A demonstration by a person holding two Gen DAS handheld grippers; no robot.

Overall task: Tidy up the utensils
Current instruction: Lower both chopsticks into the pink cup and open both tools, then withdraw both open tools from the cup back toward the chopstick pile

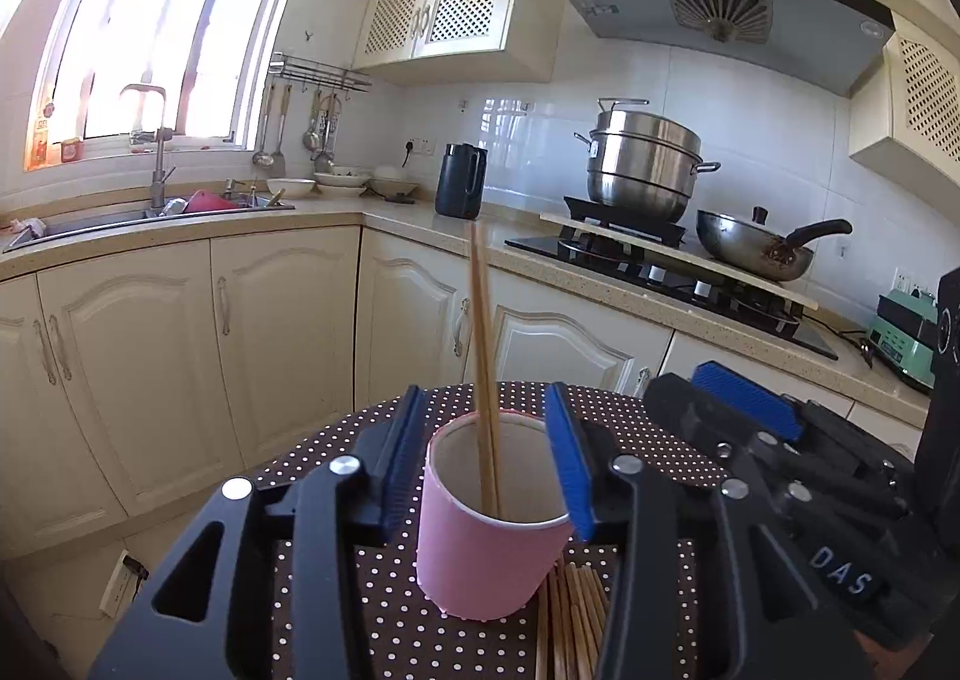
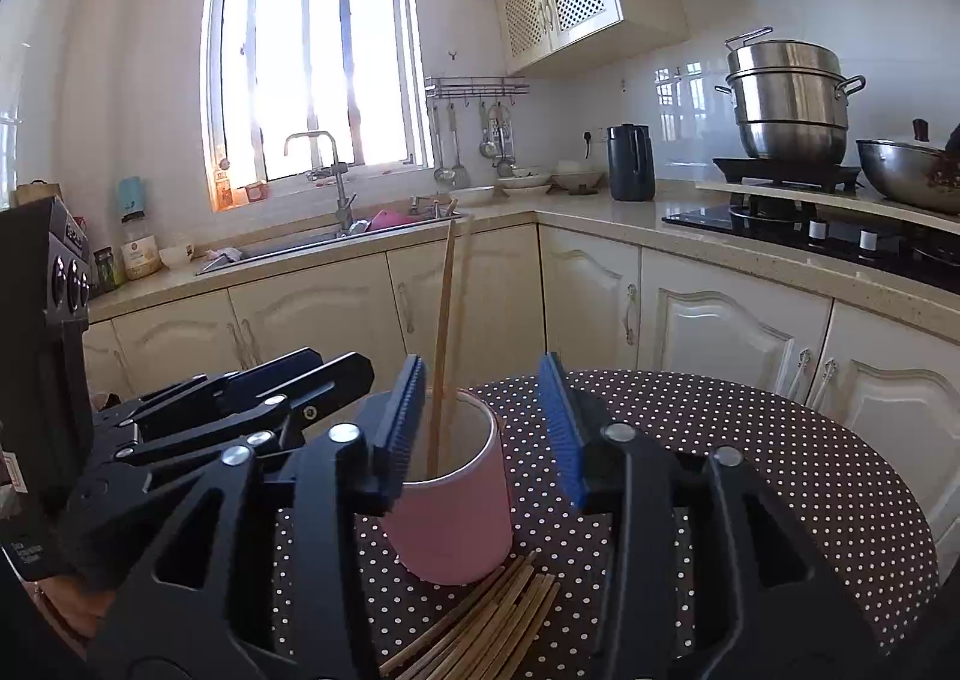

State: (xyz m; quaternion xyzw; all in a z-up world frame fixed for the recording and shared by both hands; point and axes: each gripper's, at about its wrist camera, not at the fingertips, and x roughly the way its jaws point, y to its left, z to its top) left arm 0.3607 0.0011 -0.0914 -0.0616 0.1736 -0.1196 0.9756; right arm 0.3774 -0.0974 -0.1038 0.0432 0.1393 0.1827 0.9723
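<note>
Left wrist: the left gripper (image 1: 489, 455) is seen released around the cup (image 1: 489, 524), two chopsticks (image 1: 483, 356) standing inside

Right wrist: the right gripper (image 2: 486, 431) is released too; a loose pile (image 2: 480, 626) is judged next, needing a low pinch

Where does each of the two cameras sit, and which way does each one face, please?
Left wrist: on the left gripper, facing the stove corner; its open fingers flank the pink cup; the right gripper shows at right.
Right wrist: on the right gripper, facing the sink and window; its fingers are open.
Shared: the cup, the chopsticks in the cup, the loose chopsticks, the polka-dot table.
</note>
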